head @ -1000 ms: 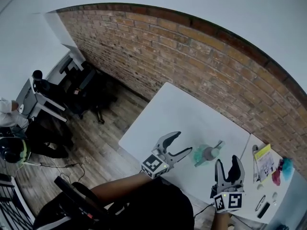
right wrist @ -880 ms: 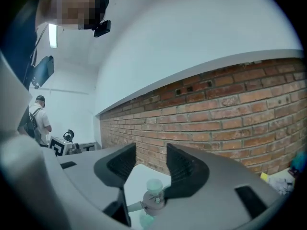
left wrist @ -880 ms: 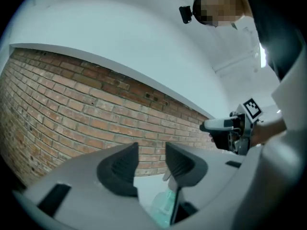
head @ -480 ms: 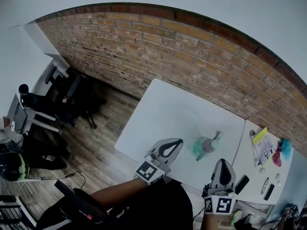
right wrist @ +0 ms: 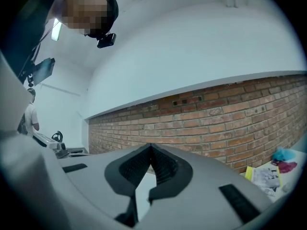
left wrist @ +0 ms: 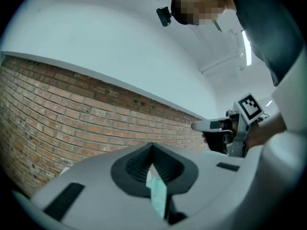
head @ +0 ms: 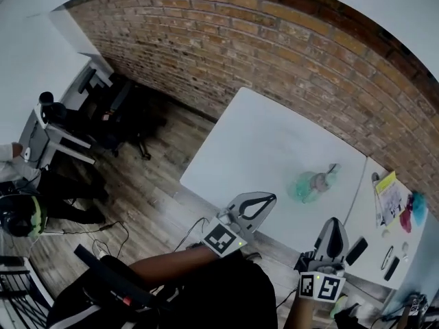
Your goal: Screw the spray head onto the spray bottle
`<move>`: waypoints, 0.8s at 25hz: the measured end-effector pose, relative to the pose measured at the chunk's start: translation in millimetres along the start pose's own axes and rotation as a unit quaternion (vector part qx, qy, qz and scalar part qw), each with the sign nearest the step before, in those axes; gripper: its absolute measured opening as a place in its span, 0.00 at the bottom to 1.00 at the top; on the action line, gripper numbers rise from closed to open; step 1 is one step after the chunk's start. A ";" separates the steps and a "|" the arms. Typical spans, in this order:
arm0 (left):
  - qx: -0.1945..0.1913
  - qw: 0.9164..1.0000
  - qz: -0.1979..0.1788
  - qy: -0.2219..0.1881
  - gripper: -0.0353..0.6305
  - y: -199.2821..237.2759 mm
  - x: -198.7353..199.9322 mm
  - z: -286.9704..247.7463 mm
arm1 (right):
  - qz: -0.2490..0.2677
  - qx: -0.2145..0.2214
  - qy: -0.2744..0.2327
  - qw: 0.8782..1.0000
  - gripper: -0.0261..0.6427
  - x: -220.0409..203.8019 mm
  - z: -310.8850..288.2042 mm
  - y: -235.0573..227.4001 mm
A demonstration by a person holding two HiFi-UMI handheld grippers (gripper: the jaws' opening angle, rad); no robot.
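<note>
A teal spray bottle lies on its side on the white table, with the grey-white spray head at its right end. I cannot tell whether the head is screwed on. My left gripper is shut and empty at the table's near edge, left of and below the bottle. My right gripper is also shut and empty, below the bottle. In the left gripper view the jaws of the left gripper meet, and a sliver of the teal bottle shows beyond them. The right gripper holds nothing.
A brick wall runs behind the table. A second white surface at the right carries a yellow-edged paper, a blue and pink item and small black objects. Office chairs and a desk stand at the left on wooden floor.
Both grippers stood open close to the bottle a second ago and are shut now. Both have drawn back toward the table's near edge. The bottle stays lying on the table.
</note>
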State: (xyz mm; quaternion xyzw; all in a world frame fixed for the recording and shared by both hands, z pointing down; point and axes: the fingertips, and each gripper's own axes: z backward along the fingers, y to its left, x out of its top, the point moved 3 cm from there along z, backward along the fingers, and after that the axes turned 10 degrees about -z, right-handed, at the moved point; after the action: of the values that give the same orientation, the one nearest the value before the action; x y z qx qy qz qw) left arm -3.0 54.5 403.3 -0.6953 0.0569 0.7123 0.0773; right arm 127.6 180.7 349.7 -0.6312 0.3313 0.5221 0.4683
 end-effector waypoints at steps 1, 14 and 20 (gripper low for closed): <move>0.008 1.000 0.000 0.000 0.06 -9.8 2.3 9.4 | -0.005 0.001 -0.006 1.000 0.05 4.1 12.3 -3.7; 0.032 0.999 -0.010 0.002 0.06 -109.5 16.5 80.1 | 0.030 0.020 -0.023 0.999 0.05 3.7 136.4 39.7; 0.013 0.999 -0.032 -0.022 0.06 -109.5 34.3 85.8 | -0.016 0.005 -0.019 1.000 0.05 2.3 119.7 55.8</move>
State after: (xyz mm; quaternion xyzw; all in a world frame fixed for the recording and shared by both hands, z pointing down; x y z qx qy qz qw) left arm -67.3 179.2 374.2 -0.6802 0.0422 0.7235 0.1101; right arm 35.8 273.9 331.9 -0.6243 0.3149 0.5243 0.4859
